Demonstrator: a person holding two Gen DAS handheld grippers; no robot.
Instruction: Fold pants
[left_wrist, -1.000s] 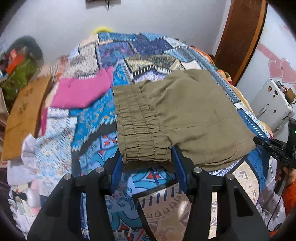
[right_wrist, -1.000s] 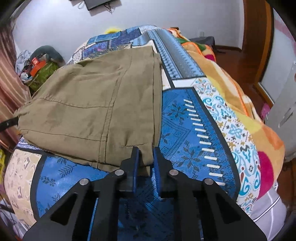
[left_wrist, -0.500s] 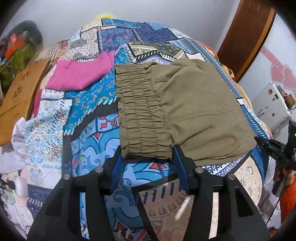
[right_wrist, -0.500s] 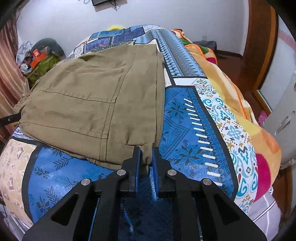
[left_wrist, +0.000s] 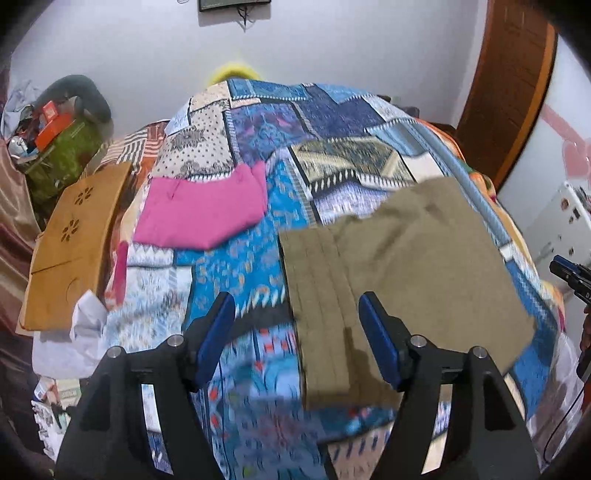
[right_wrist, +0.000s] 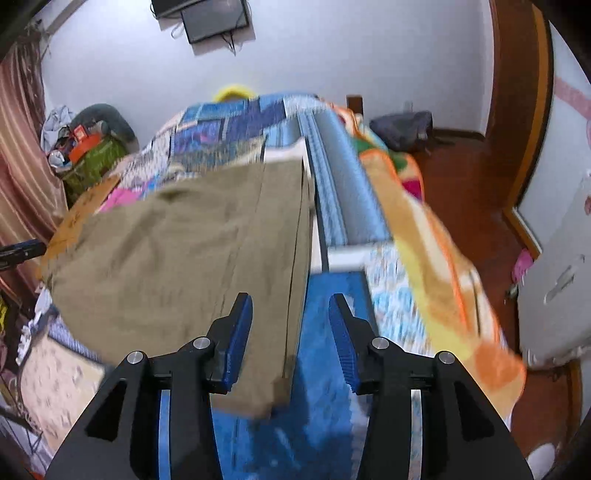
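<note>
left tongs (left_wrist: 297, 334) opening, empty | right tongs (right_wrist: 290, 338) opening, empty | pants (left_wrist: 406, 266) folded | writing unreadable

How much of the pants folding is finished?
Nearly all, it seems. The olive pants lie on the patchwork bedspread as a flat folded rectangle, elastic waistband to one side. Right now both claws are opening: the left claw above the waistband end, the right claw above the other end, neither pinching cloth. What may be left is one more fold, or putting them away.

Olive pants (left_wrist: 417, 258), pink cloth (left_wrist: 201, 212), blue patchwork bedspread (left_wrist: 236, 273)
</note>
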